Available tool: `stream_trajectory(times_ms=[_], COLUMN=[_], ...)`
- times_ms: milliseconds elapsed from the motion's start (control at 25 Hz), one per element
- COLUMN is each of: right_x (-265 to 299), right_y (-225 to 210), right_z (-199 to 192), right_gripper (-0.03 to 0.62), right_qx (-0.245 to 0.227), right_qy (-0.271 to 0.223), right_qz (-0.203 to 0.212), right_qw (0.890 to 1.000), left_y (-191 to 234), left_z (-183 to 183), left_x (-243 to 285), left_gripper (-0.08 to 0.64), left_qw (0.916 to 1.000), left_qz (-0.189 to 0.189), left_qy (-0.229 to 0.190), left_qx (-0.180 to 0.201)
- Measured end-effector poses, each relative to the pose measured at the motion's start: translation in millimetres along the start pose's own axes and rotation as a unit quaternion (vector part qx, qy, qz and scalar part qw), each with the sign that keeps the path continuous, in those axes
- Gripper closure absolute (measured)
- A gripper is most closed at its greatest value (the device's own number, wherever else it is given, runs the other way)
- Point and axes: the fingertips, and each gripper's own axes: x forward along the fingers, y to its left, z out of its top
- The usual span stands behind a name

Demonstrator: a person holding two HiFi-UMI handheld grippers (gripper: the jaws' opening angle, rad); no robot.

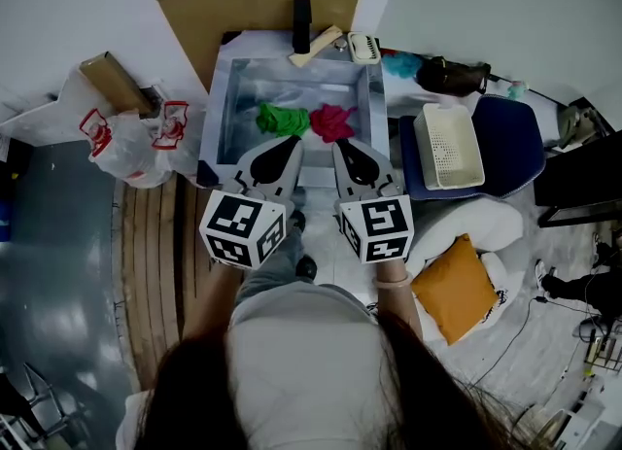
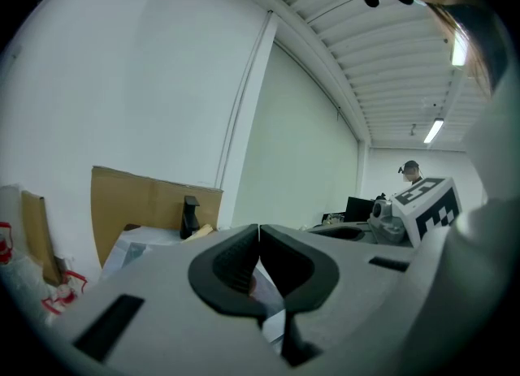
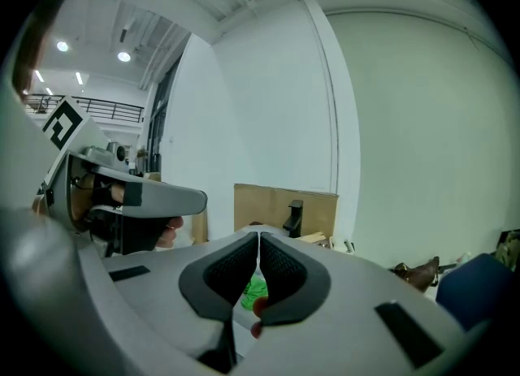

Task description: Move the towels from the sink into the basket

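Hovering shut and empty over the sink's (image 1: 220, 108) near edge, the left gripper (image 1: 289, 141) and right gripper (image 1: 342, 145) would merely shove the green towel (image 1: 281, 120) and red towel (image 1: 332, 122) in the basin unless opened first; the basket (image 1: 449, 147) stands well right.

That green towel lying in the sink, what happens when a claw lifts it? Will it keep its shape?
Probably not: the green towel lies crumpled in soft folds, so it should sag and dangle. Likely light for its bulk, being loose cloth. Bunched in the sink, it seems unlikely to roll.
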Motion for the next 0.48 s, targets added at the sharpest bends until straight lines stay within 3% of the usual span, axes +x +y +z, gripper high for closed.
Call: stream_trajectory(times_ms=[480], right_x=[64], right_y=[-27], right_z=[-21], right_gripper=[0.565], right_qx=[-0.002], right_qy=[0.050], right_qz=[-0.010], right_qw=[0.999], left_y=[48], left_z=[-6], left_x=[52], left_gripper=[0.551], left_qw=[0.9994], left_qz=[-0.020], left_qy=[0.019], left_qx=[-0.018])
